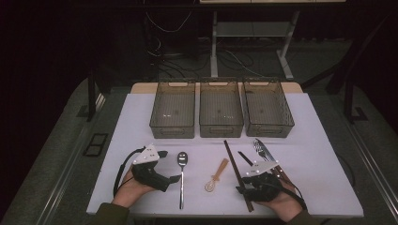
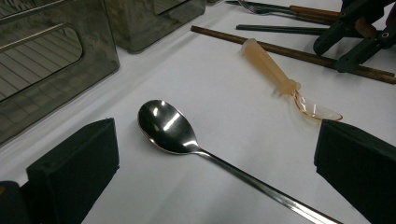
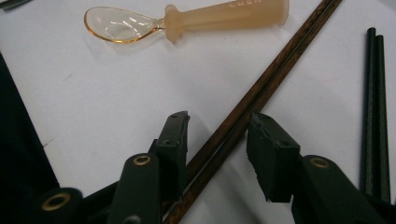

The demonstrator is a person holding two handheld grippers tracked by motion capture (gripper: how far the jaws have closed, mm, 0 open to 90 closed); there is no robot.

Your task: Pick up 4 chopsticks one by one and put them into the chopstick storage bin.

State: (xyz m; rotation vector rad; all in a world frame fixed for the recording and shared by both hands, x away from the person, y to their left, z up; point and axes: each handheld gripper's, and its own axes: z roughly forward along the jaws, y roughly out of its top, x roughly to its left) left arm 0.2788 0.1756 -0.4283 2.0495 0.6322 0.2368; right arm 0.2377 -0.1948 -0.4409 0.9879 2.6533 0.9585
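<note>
White table (image 1: 319, 154), dark room; both hand-held grippers' jaws apart, right straddling brown chopsticks (image 3: 252, 100).

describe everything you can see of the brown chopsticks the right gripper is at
The brown chopsticks are a pair of long, thin, dark wood-grained sticks lying flat and side by side on the white table, running diagonally in front of the bins. The right gripper straddles them near one end, jaws open on either side, not yet pressing.
</note>
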